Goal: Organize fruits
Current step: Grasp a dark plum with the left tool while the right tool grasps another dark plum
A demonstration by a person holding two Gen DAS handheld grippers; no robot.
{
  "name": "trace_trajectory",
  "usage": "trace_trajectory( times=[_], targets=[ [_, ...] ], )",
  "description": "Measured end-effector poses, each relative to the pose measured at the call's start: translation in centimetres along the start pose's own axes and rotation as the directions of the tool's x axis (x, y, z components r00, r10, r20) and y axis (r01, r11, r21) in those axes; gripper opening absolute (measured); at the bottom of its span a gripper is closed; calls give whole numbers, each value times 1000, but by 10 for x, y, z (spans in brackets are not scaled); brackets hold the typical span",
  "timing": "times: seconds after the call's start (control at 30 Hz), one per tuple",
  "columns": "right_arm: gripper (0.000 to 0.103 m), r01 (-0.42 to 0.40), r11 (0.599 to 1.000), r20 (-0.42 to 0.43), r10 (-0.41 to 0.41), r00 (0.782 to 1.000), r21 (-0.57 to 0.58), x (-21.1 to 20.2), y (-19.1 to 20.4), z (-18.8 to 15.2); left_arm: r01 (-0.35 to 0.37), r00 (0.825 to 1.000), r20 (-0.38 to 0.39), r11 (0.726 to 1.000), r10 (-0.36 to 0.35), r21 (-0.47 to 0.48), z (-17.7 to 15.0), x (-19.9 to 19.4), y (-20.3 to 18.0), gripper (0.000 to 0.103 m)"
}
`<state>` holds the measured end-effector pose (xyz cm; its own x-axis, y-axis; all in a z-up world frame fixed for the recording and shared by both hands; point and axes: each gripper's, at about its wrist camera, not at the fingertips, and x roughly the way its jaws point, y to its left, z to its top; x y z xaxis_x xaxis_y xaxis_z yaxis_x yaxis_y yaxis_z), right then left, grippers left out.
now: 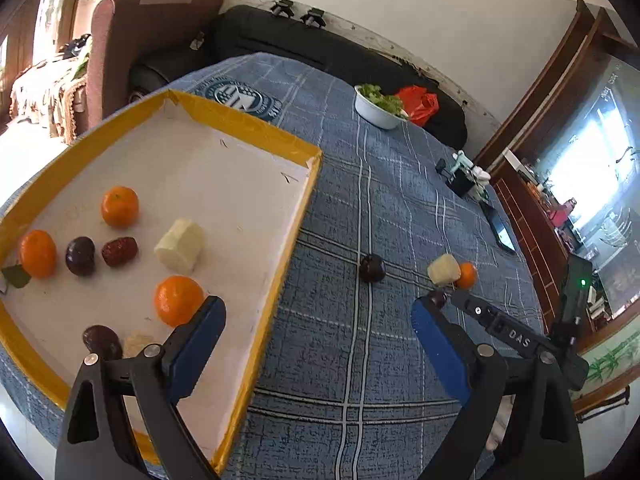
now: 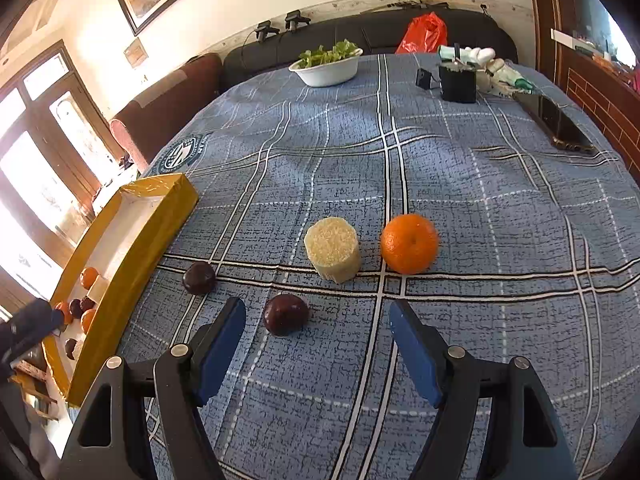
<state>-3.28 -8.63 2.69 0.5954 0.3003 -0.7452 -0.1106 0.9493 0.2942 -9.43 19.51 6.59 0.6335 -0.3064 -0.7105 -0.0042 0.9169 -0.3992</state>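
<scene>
Dark plum (image 2: 285, 314) between right tool's (image 2: 317, 322) spread fingers, tray (image 2: 132, 236) leftward.

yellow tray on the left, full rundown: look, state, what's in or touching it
The tray is a shallow rectangular box lid with glossy yellow taped walls and a white, lightly scuffed floor, cardboard by the look. It lies flat on the blue plaid tablecloth, at the table's left edge. Inside lie three oranges, several dark round fruits, a reddish date-like fruit, a pale peeled cylinder and a green leaf, all clustered at the near end. The left tool hangs open across its right wall; contact cannot be told.
</scene>
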Motion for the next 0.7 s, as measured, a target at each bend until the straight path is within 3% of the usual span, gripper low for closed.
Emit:
trace_trajectory(
  times=[0.17, 0.37, 0.53, 0.6, 0.7],
  targets=[
    [75, -17, 1000, -24, 17, 1000, 9, 10, -6, 0, -10, 998, -57, 1000, 11, 27, 2, 22, -7, 94],
    [72, -27, 997, -51, 23, 998, -68, 31, 12, 1, -60, 997, -31, 994, 63, 95, 28, 26, -16, 93],
    [54, 9, 990, -33, -14, 999, -138, 40, 30, 1, -58, 996, -53, 990, 66, 128, 38, 40, -27, 82],
    [37, 29, 986, -27, -34, 999, -163, 41, 33, -1, -65, 996, -58, 986, 74, 155, 39, 49, -35, 81],
    [31, 12, 985, -18, -15, 1000, -171, 39, 33, -3, -72, 994, -72, 978, 87, 193, 40, 65, -47, 79]
  ],
)
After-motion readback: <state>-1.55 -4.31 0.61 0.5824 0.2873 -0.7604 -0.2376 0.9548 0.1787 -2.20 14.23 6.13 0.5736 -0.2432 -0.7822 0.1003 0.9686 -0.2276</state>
